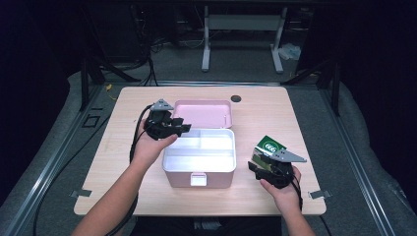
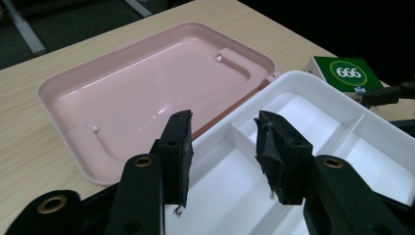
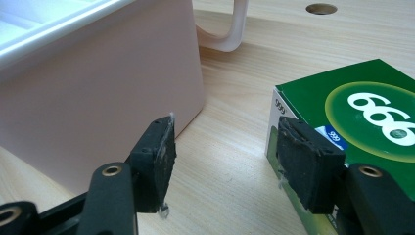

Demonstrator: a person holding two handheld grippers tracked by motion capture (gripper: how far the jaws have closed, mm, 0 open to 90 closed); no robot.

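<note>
A pink box (image 1: pixel 216 179) with a white divided tray (image 1: pixel 196 157) inside stands open mid-table. Its lid (image 1: pixel 201 113) lies flat behind it. My left gripper (image 1: pixel 182 128) hovers over the box's rear left corner. In the left gripper view its jaws (image 2: pixel 222 120) stand apart with nothing between them, above the tray (image 2: pixel 323 122) and the lid (image 2: pixel 147 93). A green carton marked 666 (image 1: pixel 270 145) stands right of the box. My right gripper (image 1: pixel 261 160) is low beside it, open (image 3: pixel 225 125). One pad (image 3: pixel 308 166) is right by the carton's (image 3: pixel 352 103) white side, and bare table shows between the jaws.
The pink box wall (image 3: pixel 88 98) rises close on the left of the right gripper view. A round cable hole (image 1: pixel 236 98) sits near the table's far edge. Bare wood lies to the left and in front of the box. Table legs and cables stand on the floor beyond.
</note>
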